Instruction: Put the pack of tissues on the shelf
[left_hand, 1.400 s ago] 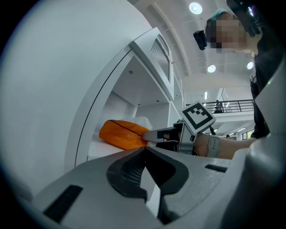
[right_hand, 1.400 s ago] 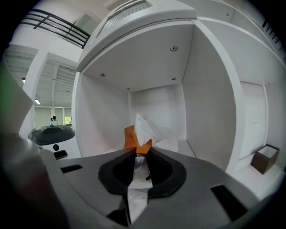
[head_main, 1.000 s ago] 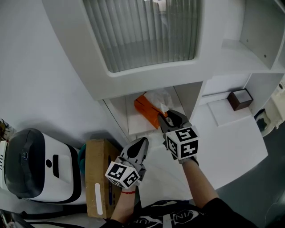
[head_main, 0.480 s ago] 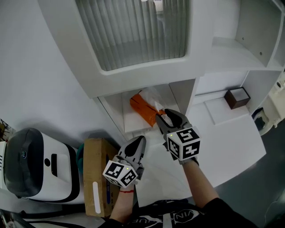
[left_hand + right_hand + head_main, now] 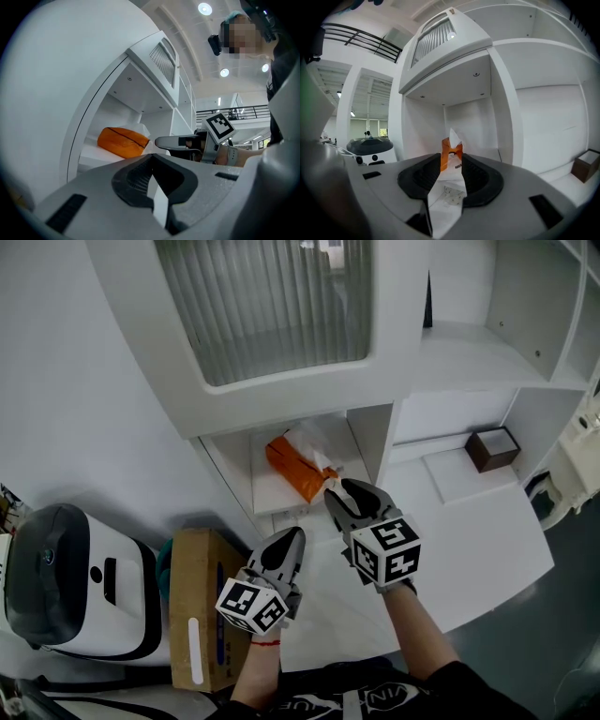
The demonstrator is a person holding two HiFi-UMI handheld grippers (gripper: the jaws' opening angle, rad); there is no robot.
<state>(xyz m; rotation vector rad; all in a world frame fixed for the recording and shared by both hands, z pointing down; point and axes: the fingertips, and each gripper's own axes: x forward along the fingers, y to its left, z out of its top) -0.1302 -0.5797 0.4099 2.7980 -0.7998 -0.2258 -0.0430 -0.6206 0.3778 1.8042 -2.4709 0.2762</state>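
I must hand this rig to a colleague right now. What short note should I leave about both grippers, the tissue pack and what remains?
Left gripper: shut, empty, apart from the pack.
Right gripper: open; its jaws have just been opening. It holds nothing, and its tips are at the shelf opening.
Pack of tissues: orange, lying on the shelf, gripped by neither gripper.
Done: the pack is placed and released.
Left: probably only drawing the grippers back.
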